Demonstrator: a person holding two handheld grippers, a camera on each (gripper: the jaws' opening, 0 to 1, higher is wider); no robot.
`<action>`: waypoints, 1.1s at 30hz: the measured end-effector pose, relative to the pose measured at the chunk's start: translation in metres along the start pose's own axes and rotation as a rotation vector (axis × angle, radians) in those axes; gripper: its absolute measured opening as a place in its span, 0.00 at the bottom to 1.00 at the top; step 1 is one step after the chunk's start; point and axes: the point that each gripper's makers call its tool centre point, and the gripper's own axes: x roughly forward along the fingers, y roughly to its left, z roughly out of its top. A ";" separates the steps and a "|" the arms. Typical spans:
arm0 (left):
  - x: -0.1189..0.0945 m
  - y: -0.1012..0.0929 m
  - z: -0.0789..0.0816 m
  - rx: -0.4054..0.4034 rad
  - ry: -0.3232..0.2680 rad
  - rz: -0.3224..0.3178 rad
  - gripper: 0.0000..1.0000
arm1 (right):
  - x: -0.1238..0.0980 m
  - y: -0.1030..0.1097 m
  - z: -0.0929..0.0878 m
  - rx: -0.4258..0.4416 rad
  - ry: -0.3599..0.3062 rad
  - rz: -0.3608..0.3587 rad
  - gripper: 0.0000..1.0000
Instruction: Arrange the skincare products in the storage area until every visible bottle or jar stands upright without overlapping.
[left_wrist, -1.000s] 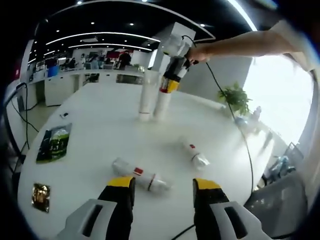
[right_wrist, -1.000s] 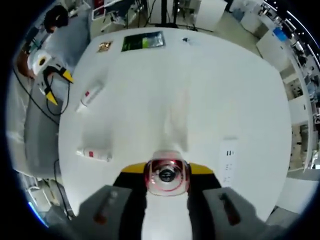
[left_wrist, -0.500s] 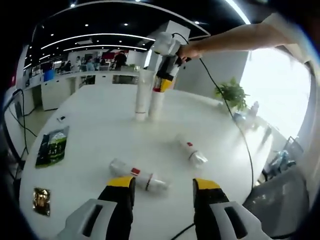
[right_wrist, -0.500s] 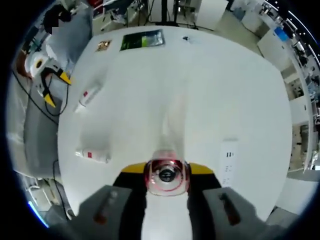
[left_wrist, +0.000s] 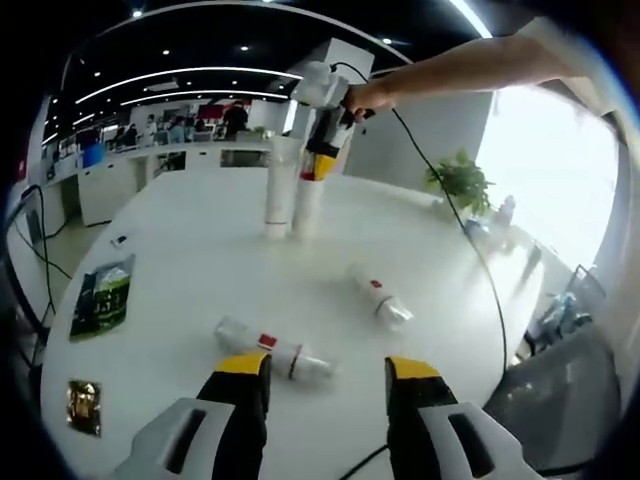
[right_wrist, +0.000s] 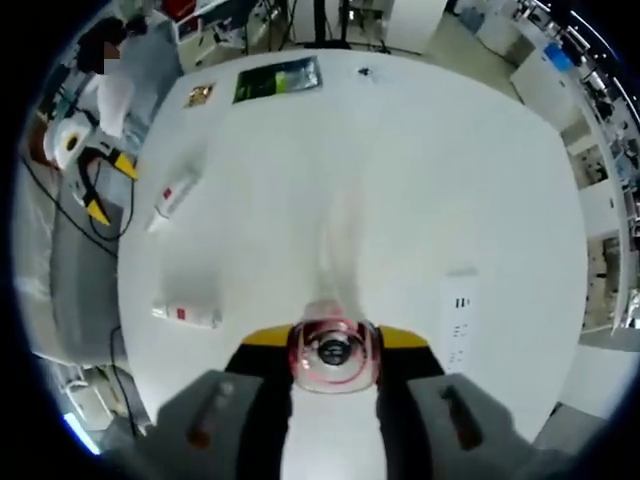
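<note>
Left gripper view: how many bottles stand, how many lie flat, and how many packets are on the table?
Upright bottles: 2, free bottle and gripped bottle
Lying bottles: 2, near bottle and far bottle
Flat packets: 2, green packet and gold packet
Total: 6

Both grippers, the left gripper (left_wrist: 326, 400) and the right gripper (right_wrist: 334, 372), have grey bodies with black jaws tipped in yellow, and a black cable (left_wrist: 455, 215) trails from the right one, held by a bare forearm (left_wrist: 450, 75).

Bright office, white table (left_wrist: 200, 250), potted plant (left_wrist: 458, 186), ceiling lights.
</note>
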 end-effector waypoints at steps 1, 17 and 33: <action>0.000 0.000 0.000 -0.001 0.001 0.000 0.47 | 0.000 0.000 -0.001 0.005 0.001 0.000 0.31; 0.001 -0.002 -0.003 0.016 0.020 -0.007 0.46 | 0.007 0.002 0.003 -0.009 -0.070 0.017 0.31; 0.001 -0.001 -0.003 0.023 0.020 -0.004 0.45 | 0.008 0.001 0.006 -0.017 -0.076 0.035 0.32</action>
